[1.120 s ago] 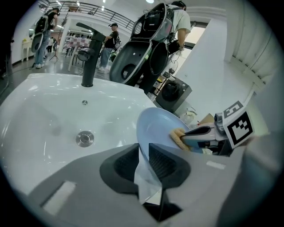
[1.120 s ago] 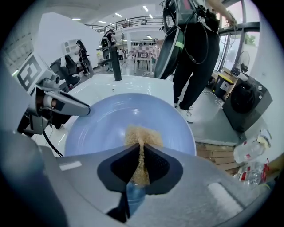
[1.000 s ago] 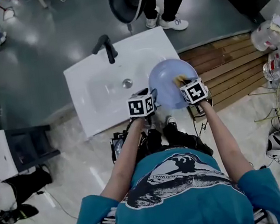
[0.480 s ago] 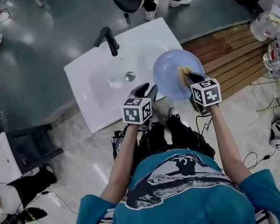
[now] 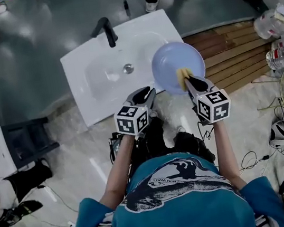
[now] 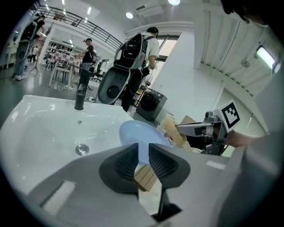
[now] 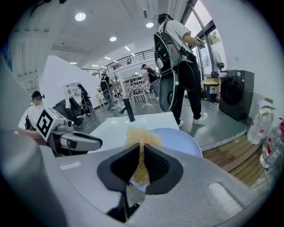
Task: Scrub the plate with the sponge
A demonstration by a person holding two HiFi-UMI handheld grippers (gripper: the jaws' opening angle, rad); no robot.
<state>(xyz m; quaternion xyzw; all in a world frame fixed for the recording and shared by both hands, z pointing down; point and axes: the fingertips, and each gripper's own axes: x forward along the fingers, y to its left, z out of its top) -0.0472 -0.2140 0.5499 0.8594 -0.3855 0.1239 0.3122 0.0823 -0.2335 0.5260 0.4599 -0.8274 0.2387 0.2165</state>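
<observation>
The white sink (image 5: pixel 98 74) and the wooden boards (image 5: pixel 229 54) beside it lie below us. The blue plate (image 5: pixel 168 60) is up in the air over the sink's right edge. Our left claw (image 5: pixel 150 90) has just been closing and now pinches the plate's rim. Our right claw (image 5: pixel 189 80) is squeezed on the yellow sponge (image 5: pixel 181 74), which touches the plate. If we push the sponge too hard, we think the plate could twist out of that small pinch and fall.
</observation>
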